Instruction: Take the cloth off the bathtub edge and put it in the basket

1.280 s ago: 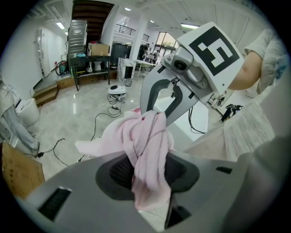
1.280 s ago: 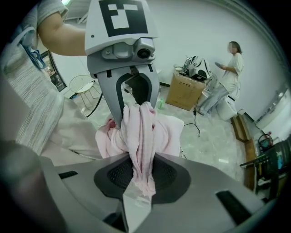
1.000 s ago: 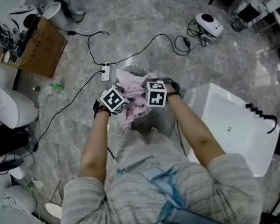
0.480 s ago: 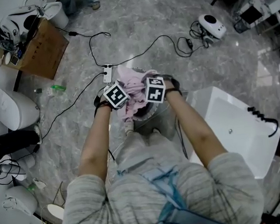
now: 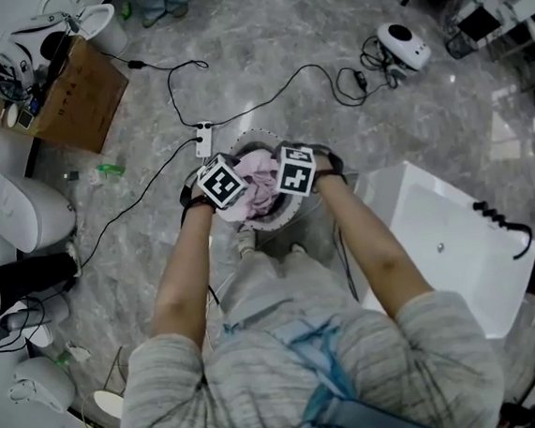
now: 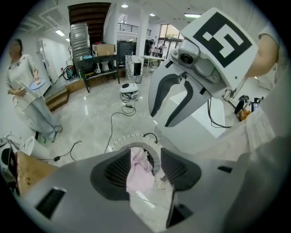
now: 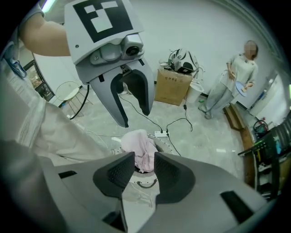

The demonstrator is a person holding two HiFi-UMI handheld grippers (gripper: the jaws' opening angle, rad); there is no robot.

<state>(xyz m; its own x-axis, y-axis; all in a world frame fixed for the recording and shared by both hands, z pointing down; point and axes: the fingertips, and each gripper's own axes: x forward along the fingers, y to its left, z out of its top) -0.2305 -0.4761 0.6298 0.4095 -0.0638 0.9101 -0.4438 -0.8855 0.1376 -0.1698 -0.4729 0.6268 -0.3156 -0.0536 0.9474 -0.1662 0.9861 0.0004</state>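
Opening left gripper (image 6: 145, 164) fingers, pink cloth (image 5: 257, 175) slack between them, hanging into basket (image 5: 285, 218). Pinching same cloth in right gripper (image 7: 144, 167) fingers, nearly closed.

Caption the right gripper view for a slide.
Right gripper, shut on the pink cloth, holds it over the basket.
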